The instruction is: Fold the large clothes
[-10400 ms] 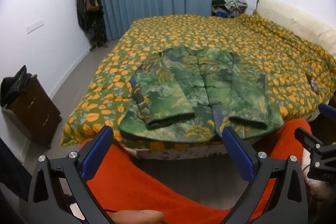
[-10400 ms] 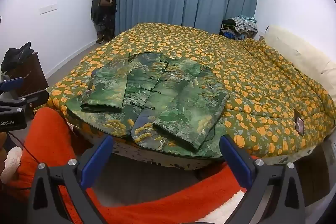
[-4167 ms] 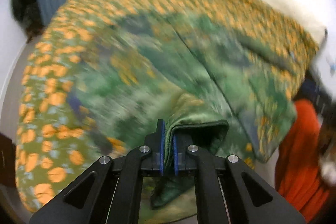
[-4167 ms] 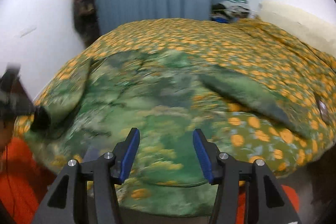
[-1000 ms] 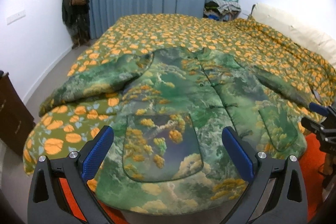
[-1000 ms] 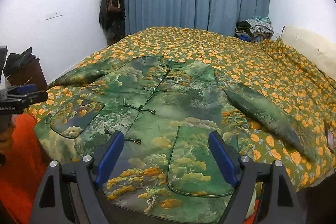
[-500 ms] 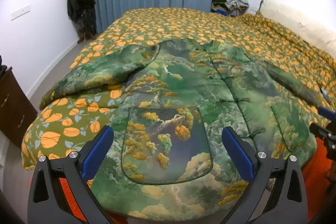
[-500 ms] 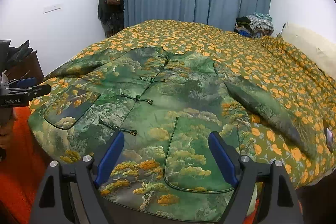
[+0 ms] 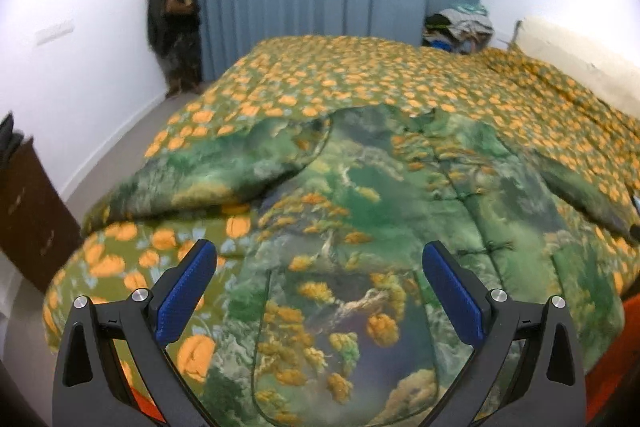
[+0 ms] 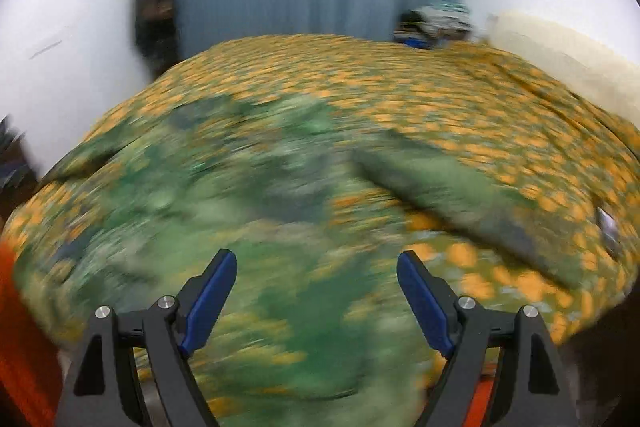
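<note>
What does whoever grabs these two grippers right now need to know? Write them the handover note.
Left gripper: open, empty, hovering over the near hem of the green jacket, above its patch pocket.
Right gripper: open, empty, over the jacket's hem on the other side; that view is motion-blurred.
Jacket: front up on the orange-flowered bedspread, closed down the middle, both sleeves spread outward, left sleeve and right sleeve.
Done: jacket laid out flat.
Left: all the folding; probably sleeves in first, then the body.
</note>
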Motion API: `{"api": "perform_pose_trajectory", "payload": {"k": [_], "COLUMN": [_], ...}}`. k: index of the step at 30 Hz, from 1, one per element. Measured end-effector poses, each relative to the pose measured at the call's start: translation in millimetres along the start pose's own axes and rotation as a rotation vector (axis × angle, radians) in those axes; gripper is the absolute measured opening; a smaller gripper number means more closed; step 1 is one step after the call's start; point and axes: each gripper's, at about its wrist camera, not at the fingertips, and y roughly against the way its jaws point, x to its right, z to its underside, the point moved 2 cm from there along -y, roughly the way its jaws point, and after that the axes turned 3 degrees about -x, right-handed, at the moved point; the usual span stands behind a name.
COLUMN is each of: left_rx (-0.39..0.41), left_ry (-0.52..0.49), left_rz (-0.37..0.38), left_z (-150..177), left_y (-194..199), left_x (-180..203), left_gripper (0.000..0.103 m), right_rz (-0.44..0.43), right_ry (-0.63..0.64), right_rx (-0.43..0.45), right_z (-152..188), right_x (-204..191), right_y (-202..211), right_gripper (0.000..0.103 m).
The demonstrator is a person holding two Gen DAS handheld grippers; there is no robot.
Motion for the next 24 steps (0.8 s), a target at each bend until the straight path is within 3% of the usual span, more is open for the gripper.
{"api": "perform_pose_trajectory", "payload": {"k": [4,7,11,14,18,20,21,22,24], "left_rx": [-0.068,-0.08,-0.071,-0.09,-0.107,-0.111,-0.112,-0.112,-0.111], "left_ry": [0.031,0.005,-0.035,-0.045,-0.044,-0.049,-0.053,-0.057,-0.065], "left_rz": [0.022,0.007,-0.011,-0.018,-0.024,-0.03,-0.034,-0.036,-0.039], "left_z": [22,29,31,32,33,34,35,36,37], "left_y": [-13,-16,-16,-23,-29,-31,-31,-31,-31], "left_x": [-2,4,12,14,14,15,15,15,16], "left_gripper": [0.102,0.102,0.102,0.102,0.102,0.102,0.102,0.102,0.102], "right_rz": [0.035,0.022,0.037,0.057,0.095,0.107,0.121,0.136,0.136], "right_ry": [-0.261,-0.555,-0.901,-1.027,-1.192,-1.223,-1.207,-1.179,-1.051], "right_rx": [-0.047,-0.078,-0.041,0.013,0.013,0.024,0.023,0.032,0.108], "right_z": [9,27,55,60,68,65,60,51,18], "right_x": [83,153,230,267,301,307,310,308,294], "right_y": [-30,-58,-85,-99,-123,-130,-130,-127,-107], "right_gripper": [0.084,0.084,0.084,0.084,0.081,0.055,0.022,0.015,0.01]}}
